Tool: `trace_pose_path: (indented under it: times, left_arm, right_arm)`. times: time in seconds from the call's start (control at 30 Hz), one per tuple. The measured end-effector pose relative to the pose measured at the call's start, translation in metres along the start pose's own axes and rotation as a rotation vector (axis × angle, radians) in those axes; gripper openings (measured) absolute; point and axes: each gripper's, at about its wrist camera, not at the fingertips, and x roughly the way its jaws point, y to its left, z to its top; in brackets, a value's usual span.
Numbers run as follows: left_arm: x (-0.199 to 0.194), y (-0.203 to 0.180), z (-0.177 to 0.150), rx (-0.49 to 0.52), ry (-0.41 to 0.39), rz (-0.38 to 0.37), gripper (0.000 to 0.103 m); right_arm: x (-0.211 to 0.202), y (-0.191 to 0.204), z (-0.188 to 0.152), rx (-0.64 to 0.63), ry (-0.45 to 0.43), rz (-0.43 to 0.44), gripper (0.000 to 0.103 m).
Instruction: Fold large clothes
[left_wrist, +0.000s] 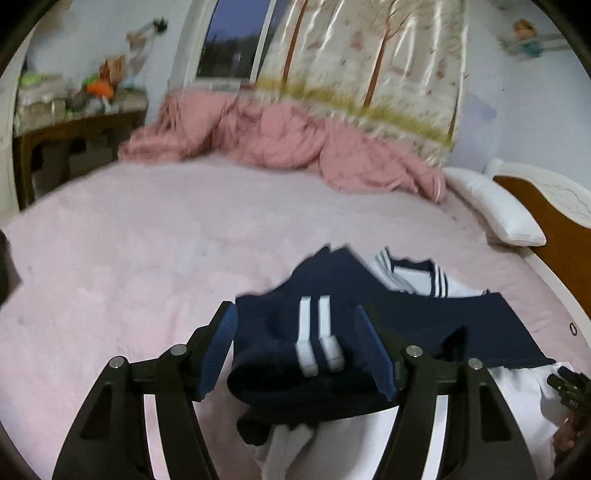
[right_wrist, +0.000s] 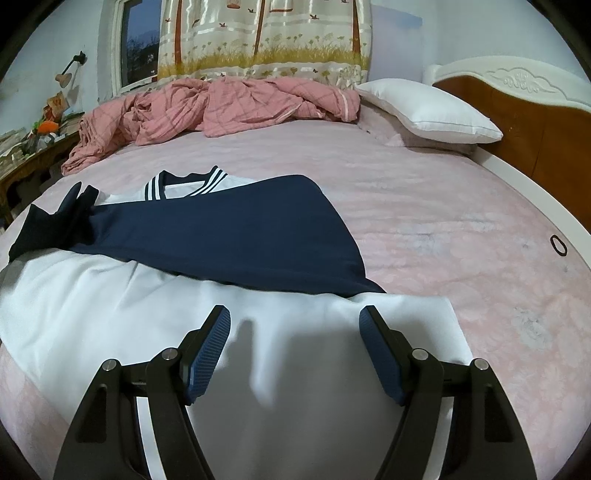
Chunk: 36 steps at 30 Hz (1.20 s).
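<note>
A pink bedsheet (right_wrist: 424, 206) covers the bed. At its far edge, a rumpled pink checked quilt (right_wrist: 207, 110) lies heaped against the wall. Right of the quilt, a white pillow (right_wrist: 428, 110) rests beside the brown headboard (right_wrist: 517, 122) with its white carved trim. Behind the quilt hangs a cream curtain (right_wrist: 266, 40) printed with trees and yellow grass, and left of the curtain is a window (right_wrist: 138, 40) showing dusk sky. Left of the bed stands a wooden side table (left_wrist: 74, 136) piled with clutter. A small black hair tie (right_wrist: 558, 244) lies on the sheet near the bed's right edge.
</note>
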Motion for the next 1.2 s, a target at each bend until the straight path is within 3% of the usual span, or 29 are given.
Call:
trace_pose_path:
  times: [0.1, 0.2, 0.3, 0.37, 0.4, 0.5, 0.63, 0.73, 0.83, 0.97, 1.2]
  left_arm:
    - [0.026, -0.005, -0.009, 0.025, 0.081, 0.019, 0.064]
    - [0.05, -0.006, -0.021, 0.018, 0.202, -0.026, 0.064]
    - [0.059, -0.009, -0.028, 0.013, 0.243, -0.036, 0.065]
    - [0.062, -0.012, -0.033, 0.023, 0.292, -0.105, 0.08]
    - [0.064, -0.014, -0.034, 0.03, 0.321, -0.136, 0.081]
    - [0.061, -0.022, -0.043, 0.078, 0.305, -0.088, 0.08]
    - [0.05, -0.02, -0.037, 0.01, 0.194, -0.015, 0.026]
    - [0.03, -0.025, -0.032, 0.011, 0.074, -0.05, 0.014]
    - [0.012, -0.035, -0.029, 0.017, 0.01, -0.096, 0.013]
    - [-0.011, -0.081, -0.04, 0.083, -0.016, -0.224, 0.013]
    - [-0.009, -0.167, -0.102, 0.171, 0.155, -0.422, 0.014]
  right_arm:
    - [0.0, 0.0, -0.001, -0.01, 0.0, -0.003, 0.074]
    - [-0.002, 0.0, -0.002, -0.015, -0.002, -0.004, 0.074]
    - [-0.002, 0.0, -0.002, -0.015, -0.001, 0.0, 0.074]
    - [-0.002, 0.002, -0.002, -0.016, 0.0, 0.001, 0.074]
    - [-0.002, 0.002, -0.001, -0.017, 0.001, 0.001, 0.074]
    - [-0.003, 0.002, -0.001, -0.016, 0.006, 0.0, 0.074]
    - [-0.003, 0.002, -0.001, -0.02, 0.006, -0.002, 0.074]
    - [-0.002, 0.002, 0.0, -0.02, 0.006, -0.001, 0.074]
    - [-0.002, 0.002, 0.0, -0.018, 0.005, -0.002, 0.074]
    - [-0.013, 0.004, 0.004, 0.009, -0.033, 0.034, 0.074]
    - [-0.035, 0.017, 0.006, 0.01, -0.075, 0.167, 0.074]
